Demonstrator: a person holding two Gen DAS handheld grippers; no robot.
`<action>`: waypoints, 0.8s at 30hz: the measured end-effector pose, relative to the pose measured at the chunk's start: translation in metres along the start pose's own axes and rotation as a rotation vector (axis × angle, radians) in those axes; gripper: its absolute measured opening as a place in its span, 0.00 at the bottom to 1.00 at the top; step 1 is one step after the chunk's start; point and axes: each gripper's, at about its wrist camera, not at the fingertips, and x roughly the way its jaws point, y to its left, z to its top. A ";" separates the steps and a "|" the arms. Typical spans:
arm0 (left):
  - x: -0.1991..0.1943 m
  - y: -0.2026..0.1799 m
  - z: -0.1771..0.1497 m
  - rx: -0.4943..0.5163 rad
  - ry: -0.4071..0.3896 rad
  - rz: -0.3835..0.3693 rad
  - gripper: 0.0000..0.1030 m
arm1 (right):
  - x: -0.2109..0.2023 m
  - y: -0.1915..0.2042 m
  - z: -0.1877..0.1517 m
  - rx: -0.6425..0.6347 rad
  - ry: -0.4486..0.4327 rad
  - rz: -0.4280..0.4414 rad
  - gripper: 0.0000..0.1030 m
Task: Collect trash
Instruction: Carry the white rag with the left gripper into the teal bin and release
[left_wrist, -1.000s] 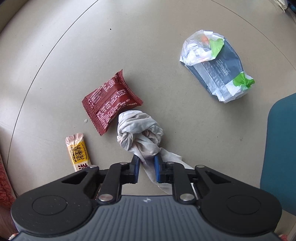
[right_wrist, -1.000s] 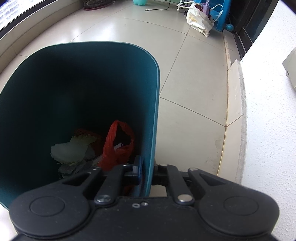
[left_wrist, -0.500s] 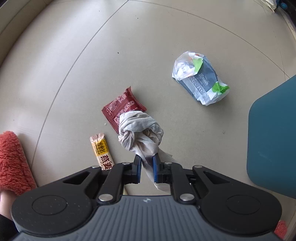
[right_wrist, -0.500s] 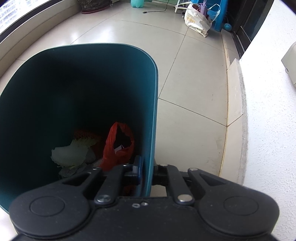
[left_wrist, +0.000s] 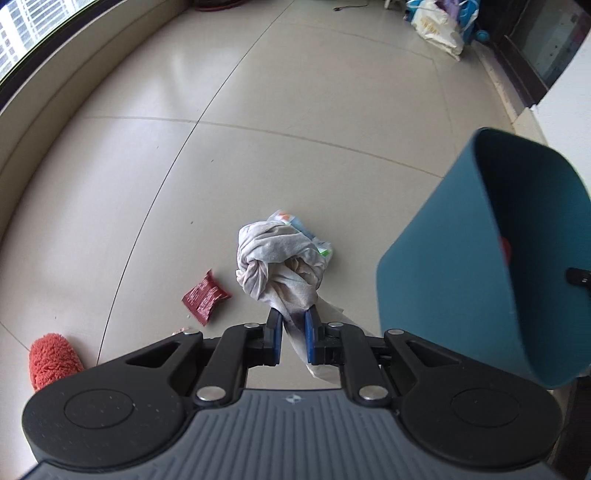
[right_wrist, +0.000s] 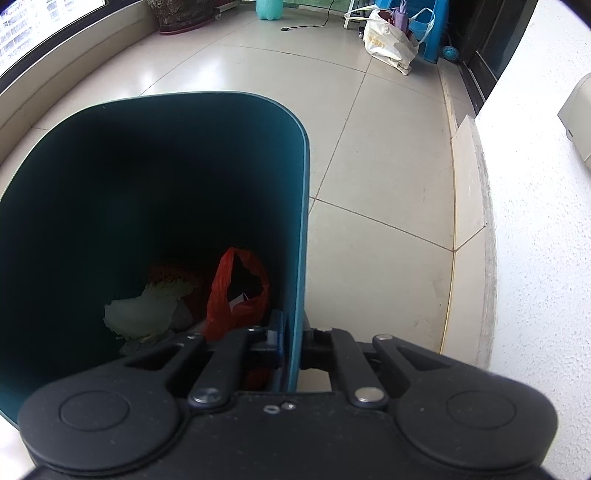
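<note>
Pale floor tiles (left_wrist: 295, 110) spread under you, with a red wrapper (left_wrist: 204, 297) and a half-hidden plastic packet (left_wrist: 317, 243) lying on them, and an orange fuzzy slipper (left_wrist: 51, 360) at the lower left. Your left gripper (left_wrist: 292, 332) is clamped on a knotted grey rag (left_wrist: 277, 262) — it hangs off the floor, just left of the teal bin (left_wrist: 443, 288). Your right gripper (right_wrist: 291, 341) is pinched on the bin's wall (right_wrist: 301, 258) — inside lie a red bag (right_wrist: 236, 291) and a pale leaf (right_wrist: 144, 314).
</note>
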 end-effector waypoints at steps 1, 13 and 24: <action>-0.010 -0.008 0.002 0.017 -0.010 -0.011 0.11 | 0.000 0.000 0.000 -0.001 -0.001 0.001 0.05; -0.073 -0.125 0.034 0.246 -0.112 -0.157 0.11 | -0.003 0.000 0.005 -0.003 -0.018 0.012 0.05; 0.007 -0.184 0.040 0.340 -0.002 -0.101 0.11 | -0.002 -0.001 0.007 -0.004 -0.020 0.015 0.05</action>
